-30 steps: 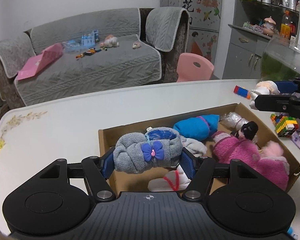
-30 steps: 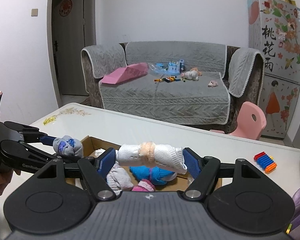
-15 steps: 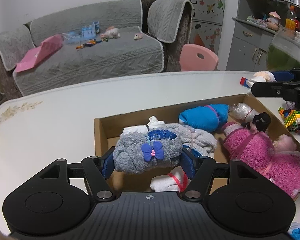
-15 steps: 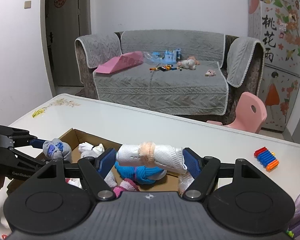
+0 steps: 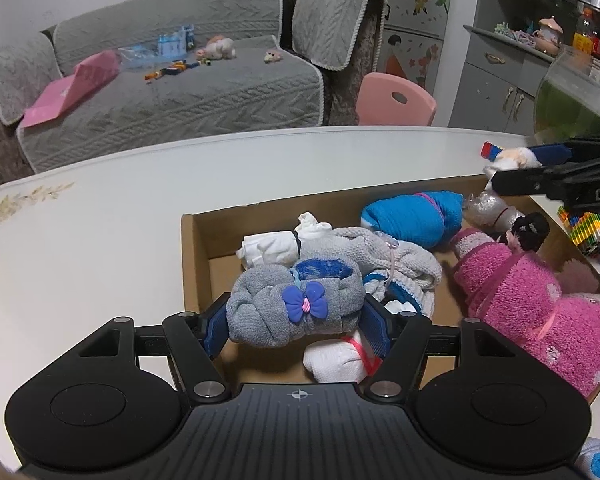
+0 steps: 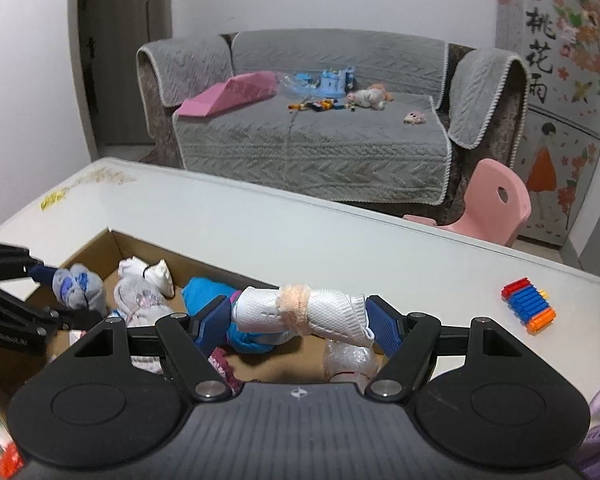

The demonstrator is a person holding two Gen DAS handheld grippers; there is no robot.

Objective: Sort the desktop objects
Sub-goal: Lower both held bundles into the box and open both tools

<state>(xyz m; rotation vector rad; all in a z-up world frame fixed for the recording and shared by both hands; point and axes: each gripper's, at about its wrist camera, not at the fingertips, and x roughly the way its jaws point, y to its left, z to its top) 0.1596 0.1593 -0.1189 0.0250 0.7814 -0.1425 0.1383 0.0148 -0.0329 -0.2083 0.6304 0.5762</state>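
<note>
My left gripper [image 5: 296,320] is shut on a grey rolled sock bundle [image 5: 292,308] with a purple bow, held over the near left part of a cardboard box [image 5: 190,256]. The box holds a blue roll [image 5: 410,216], a grey-white bundle [image 5: 384,256], a white roll with a red band [image 5: 340,362] and pink fluffy socks [image 5: 528,300]. My right gripper [image 6: 300,320] is shut on a white rolled sock bundle [image 6: 300,314] tied with a peach band, above the box's right end. Each gripper shows in the other's view, the left gripper [image 6: 66,298] and the right gripper [image 5: 512,162].
The box stands on a white table [image 5: 100,220]. A block of coloured bricks [image 6: 528,306] lies on the table to the right, and another brick stack [image 5: 588,230] sits beside the box. A glass fishbowl [image 5: 572,100] stands at the far right. Behind are a grey sofa and a pink chair.
Both grippers have sunk closer to the box with their bundles still held. The right gripper has moved in over the box's right end.
</note>
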